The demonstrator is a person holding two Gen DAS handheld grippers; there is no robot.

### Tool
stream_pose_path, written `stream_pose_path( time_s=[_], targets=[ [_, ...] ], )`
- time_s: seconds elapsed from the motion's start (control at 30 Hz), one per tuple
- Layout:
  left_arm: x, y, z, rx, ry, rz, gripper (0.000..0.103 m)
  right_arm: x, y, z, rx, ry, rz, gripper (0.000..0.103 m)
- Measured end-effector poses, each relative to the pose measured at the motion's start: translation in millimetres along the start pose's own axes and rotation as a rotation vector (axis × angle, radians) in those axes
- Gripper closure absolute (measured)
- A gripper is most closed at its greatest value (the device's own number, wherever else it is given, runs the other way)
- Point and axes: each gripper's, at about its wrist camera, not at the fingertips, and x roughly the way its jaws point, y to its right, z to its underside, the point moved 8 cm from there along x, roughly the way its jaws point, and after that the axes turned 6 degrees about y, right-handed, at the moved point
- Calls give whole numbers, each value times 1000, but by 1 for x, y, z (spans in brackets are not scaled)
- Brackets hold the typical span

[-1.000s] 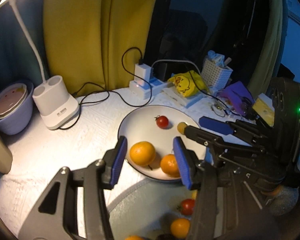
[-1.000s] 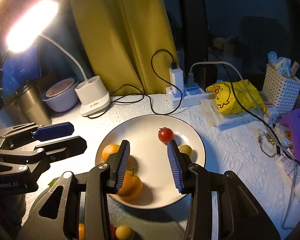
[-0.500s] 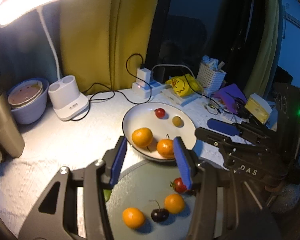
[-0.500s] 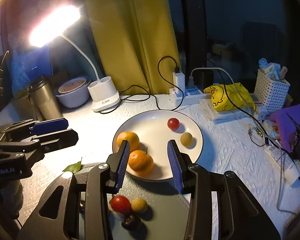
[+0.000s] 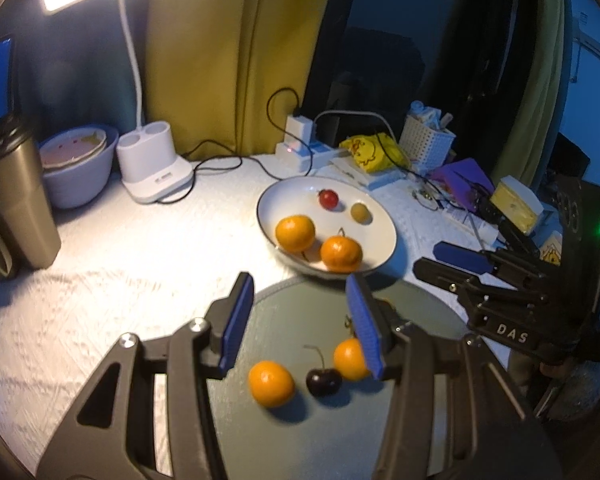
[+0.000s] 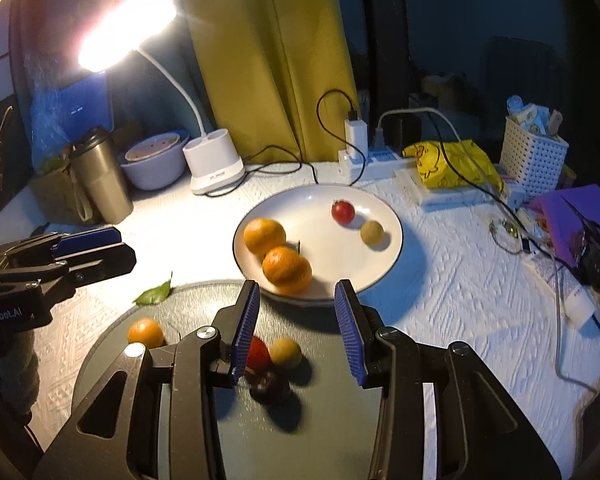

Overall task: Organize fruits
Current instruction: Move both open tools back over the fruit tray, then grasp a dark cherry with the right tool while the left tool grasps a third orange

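A white plate holds two mandarins, a red cherry tomato and a small tan fruit. In front lies a dark round tray with small oranges, a dark cherry, a red fruit and a tan fruit. My left gripper is open and empty above the tray. My right gripper is open and empty above the tray's far edge.
A lit white desk lamp, a lilac bowl, a steel tumbler, a power strip with cables, a yellow duck bag, a white basket and a green leaf surround the plate.
Both grippers have pulled back and risen from over the plate. More of the dark tray and its fruit now shows. Both stay open and empty.
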Motion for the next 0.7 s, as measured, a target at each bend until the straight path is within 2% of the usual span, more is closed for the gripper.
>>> stream_pose_path(
  time_s=[0.37,0.7],
  targets=[
    [8,-12,42,-25,-73,-24,53,-2,-4,36,11,-59,-32,61],
    [14,-20,66,-41,-118,-33,53,7,-14,64,-8,-128,-54,61]
  ],
)
